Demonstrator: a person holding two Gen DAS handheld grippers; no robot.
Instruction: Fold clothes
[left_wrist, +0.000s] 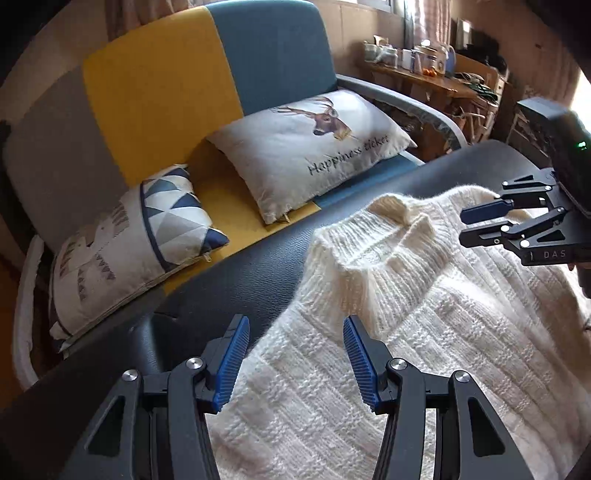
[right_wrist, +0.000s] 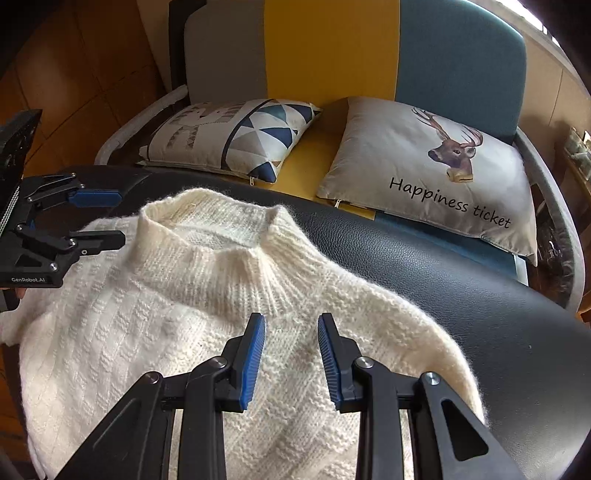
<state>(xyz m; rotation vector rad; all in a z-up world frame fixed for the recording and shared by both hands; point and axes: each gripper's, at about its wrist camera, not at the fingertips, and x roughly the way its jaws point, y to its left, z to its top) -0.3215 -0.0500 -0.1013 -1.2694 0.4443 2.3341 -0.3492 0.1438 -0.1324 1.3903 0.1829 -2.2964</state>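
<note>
A cream knitted sweater (left_wrist: 406, 314) (right_wrist: 166, 314) lies flat on a black leather surface (left_wrist: 229, 280) (right_wrist: 461, 280), its ribbed collar (right_wrist: 236, 236) toward the sofa. My left gripper (left_wrist: 295, 362) (right_wrist: 110, 218) hovers open over the sweater's left shoulder edge, nothing between its blue pads. My right gripper (right_wrist: 291, 358) (left_wrist: 476, 221) is open just above the knit below the collar, near the right shoulder. Neither holds the cloth.
Behind the black surface stands a grey, yellow and blue sofa (left_wrist: 159, 96) (right_wrist: 332, 55) with a triangle-pattern cushion (left_wrist: 129, 240) (right_wrist: 236, 136) and a deer cushion (left_wrist: 314, 147) (right_wrist: 436, 173). A cluttered wooden table (left_wrist: 424, 77) is at far right.
</note>
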